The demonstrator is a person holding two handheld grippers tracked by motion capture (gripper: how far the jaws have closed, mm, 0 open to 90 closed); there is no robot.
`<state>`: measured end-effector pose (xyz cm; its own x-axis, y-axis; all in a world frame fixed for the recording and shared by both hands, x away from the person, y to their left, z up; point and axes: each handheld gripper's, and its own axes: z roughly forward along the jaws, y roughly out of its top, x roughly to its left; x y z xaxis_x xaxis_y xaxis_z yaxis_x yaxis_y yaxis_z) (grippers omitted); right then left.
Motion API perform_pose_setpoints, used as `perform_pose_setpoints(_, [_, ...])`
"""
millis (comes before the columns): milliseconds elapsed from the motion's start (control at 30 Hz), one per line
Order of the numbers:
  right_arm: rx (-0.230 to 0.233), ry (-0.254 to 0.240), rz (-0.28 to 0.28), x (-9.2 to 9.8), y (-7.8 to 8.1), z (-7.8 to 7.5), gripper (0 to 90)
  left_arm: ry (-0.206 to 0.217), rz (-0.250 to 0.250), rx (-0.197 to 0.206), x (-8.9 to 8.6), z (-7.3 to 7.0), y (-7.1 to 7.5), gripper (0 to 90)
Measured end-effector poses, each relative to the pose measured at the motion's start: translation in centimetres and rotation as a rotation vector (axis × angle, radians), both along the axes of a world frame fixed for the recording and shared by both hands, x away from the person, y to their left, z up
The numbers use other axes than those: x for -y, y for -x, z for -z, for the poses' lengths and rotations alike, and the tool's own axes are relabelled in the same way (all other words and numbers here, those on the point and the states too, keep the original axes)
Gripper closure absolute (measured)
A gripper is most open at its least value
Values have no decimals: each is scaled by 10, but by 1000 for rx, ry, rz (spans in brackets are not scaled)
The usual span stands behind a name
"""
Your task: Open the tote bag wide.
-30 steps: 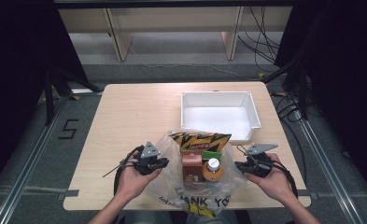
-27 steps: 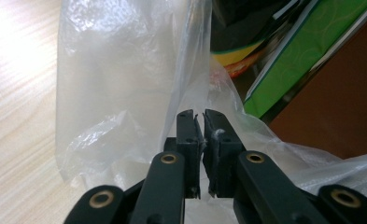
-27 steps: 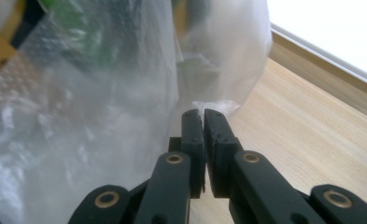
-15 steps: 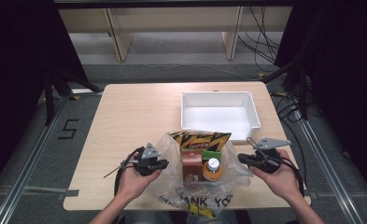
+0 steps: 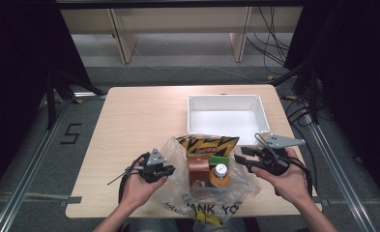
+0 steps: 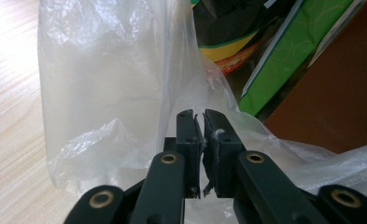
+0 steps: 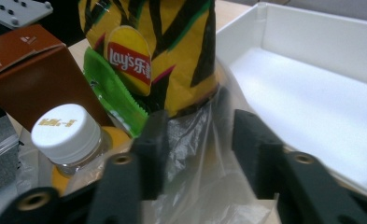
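Beside the white tray (image 5: 226, 116), our left gripper (image 6: 199, 122) pinches the plastic bag (image 6: 120, 84) while our right gripper (image 7: 195, 135) has just been opening, film loose between its jaws.

"Lay's" on the chip bag (image 7: 148, 51); "5" on the floor (image 5: 70, 134).
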<state>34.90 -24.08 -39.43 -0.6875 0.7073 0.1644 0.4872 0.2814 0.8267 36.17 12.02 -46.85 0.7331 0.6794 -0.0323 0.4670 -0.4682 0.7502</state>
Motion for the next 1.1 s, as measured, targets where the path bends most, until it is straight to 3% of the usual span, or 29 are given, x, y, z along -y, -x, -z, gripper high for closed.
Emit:
perform_pose_setpoints(67, [6,5,7,-1,-1,2,488,5,-6,0,1,0,0,841])
perform_pose_setpoints(167, [-21,45,-1,-6,-5,9,435,5,-1,1,1,-1,0,841])
perform_pose_setpoints(200, [-13,99,-4,-7,-9,13,412,2,-1,3,0,-1,0,840])
perform_pose_setpoints(267, [-17,119,-13,-7,-11,16,413,-7,5,10,0,-1,0,839])
perform_pose_setpoints(300, [-45,113,17,-9,-10,18,445,-10,5,8,-1,-1,0,840])
perform_pose_setpoints(333, [-21,157,7,-8,-12,20,503,-15,12,14,-1,-1,-1,840])
perform_pose_setpoints(400, [-40,172,21,-8,-13,23,627,-8,13,9,-1,0,-1,846])
perform_pose_setpoints(500, [-77,169,23,-5,-15,28,766,-15,12,8,-1,1,-2,871])
perform_pose_setpoints(533, [-69,178,12,-3,-17,29,796,-19,16,6,-2,1,-2,877])
perform_pose_setpoints(567, [-78,166,26,-3,-17,30,819,7,-9,-13,0,3,-2,884])
perform_pose_setpoints(633, [-84,177,25,1,-20,32,845,-12,-1,-12,-2,4,-3,895])
perform_pose_setpoints(767, [-84,220,30,8,-26,40,888,-2,-5,-34,-2,8,-5,896])
perform_pose_setpoints(833, [-108,242,62,12,-30,46,896,-1,-20,-55,-2,10,-6,896])
perform_pose_setpoints(900, [-101,247,68,13,-32,49,898,7,-28,-67,-3,12,-7,897])
perform_pose_setpoints(933, [-76,220,86,12,-34,54,899,-3,-18,-54,-4,12,-8,897])
perform_pose_setpoints(967, [-133,254,98,14,-33,51,900,5,-27,-68,-4,13,-8,897])
perform_pose_setpoints(1000, [-141,256,106,15,-34,53,900,8,-35,-75,-4,14,-9,897])
perform_pose_setpoints(1033, [-91,225,113,16,-36,58,900,-4,-24,-63,-5,15,-10,897])
perform_pose_setpoints(1067, [-98,262,119,18,-37,58,900,3,-35,-76,-5,16,-10,897])
perform_pose_setpoints(1100, [-137,276,145,20,-37,56,900,3,-42,-79,-5,16,-11,897])
